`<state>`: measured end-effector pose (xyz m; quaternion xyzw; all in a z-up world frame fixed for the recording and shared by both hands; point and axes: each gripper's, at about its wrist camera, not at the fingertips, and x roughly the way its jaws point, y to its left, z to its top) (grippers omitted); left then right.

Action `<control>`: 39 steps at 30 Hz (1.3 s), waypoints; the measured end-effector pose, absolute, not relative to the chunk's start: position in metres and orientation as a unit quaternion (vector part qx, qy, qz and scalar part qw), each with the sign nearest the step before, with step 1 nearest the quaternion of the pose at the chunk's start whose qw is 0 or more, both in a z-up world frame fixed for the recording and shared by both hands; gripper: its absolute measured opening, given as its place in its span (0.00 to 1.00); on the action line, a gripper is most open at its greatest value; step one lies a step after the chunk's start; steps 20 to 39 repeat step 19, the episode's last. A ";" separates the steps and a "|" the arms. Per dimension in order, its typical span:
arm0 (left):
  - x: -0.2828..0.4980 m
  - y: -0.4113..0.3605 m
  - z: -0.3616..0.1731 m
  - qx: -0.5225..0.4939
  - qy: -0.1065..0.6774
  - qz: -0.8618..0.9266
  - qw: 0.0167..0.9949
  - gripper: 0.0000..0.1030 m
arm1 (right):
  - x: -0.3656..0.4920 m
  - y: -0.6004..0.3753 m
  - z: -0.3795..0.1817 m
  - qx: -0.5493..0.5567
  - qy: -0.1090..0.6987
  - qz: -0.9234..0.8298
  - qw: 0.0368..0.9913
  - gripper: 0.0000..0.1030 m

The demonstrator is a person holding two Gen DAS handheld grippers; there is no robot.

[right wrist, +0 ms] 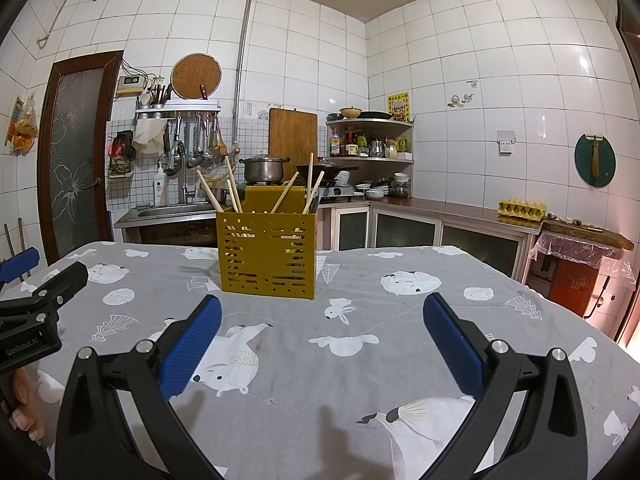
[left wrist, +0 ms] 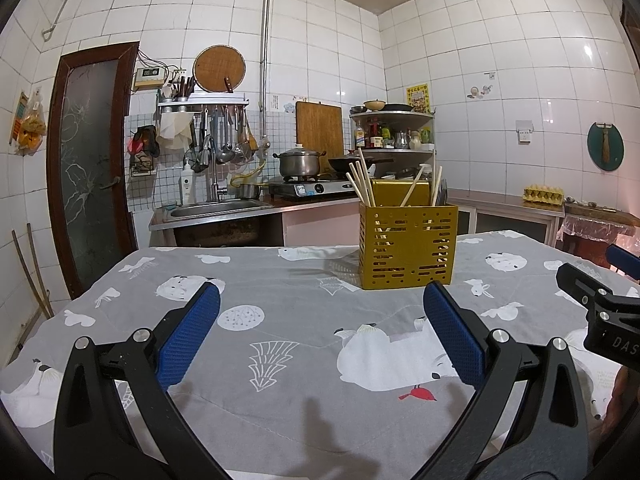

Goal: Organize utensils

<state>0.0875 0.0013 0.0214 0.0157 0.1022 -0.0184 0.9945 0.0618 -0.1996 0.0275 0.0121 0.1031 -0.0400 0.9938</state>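
A yellow slotted utensil holder (left wrist: 408, 246) stands upright on the grey patterned tablecloth (left wrist: 296, 320), holding several wooden chopsticks (left wrist: 362, 184) and dark metal utensils. It also shows in the right wrist view (right wrist: 267, 256), with chopsticks (right wrist: 232, 190) sticking out. My left gripper (left wrist: 322, 300) is open and empty, short of the holder and to its left. My right gripper (right wrist: 322, 312) is open and empty, short of the holder and to its right. Each gripper shows at the other view's edge: the right one (left wrist: 600, 300), the left one (right wrist: 36, 300).
The table's far edge lies just behind the holder. Beyond it stand a sink counter (left wrist: 216, 210), a stove with a pot (left wrist: 300, 162), corner shelves (right wrist: 370, 140) and low cabinets (right wrist: 440, 232). An egg tray (right wrist: 522, 208) sits on the right counter.
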 end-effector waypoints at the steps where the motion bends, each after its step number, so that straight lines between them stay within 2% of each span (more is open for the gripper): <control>1: 0.087 0.001 0.021 0.016 0.102 -0.018 0.994 0.96 | 0.062 -0.199 0.027 0.012 0.103 -0.040 0.994 0.96; 39: 0.088 0.001 0.021 0.017 0.104 -0.014 0.994 0.96 | 0.061 -0.198 0.027 0.012 0.103 -0.040 0.994 0.96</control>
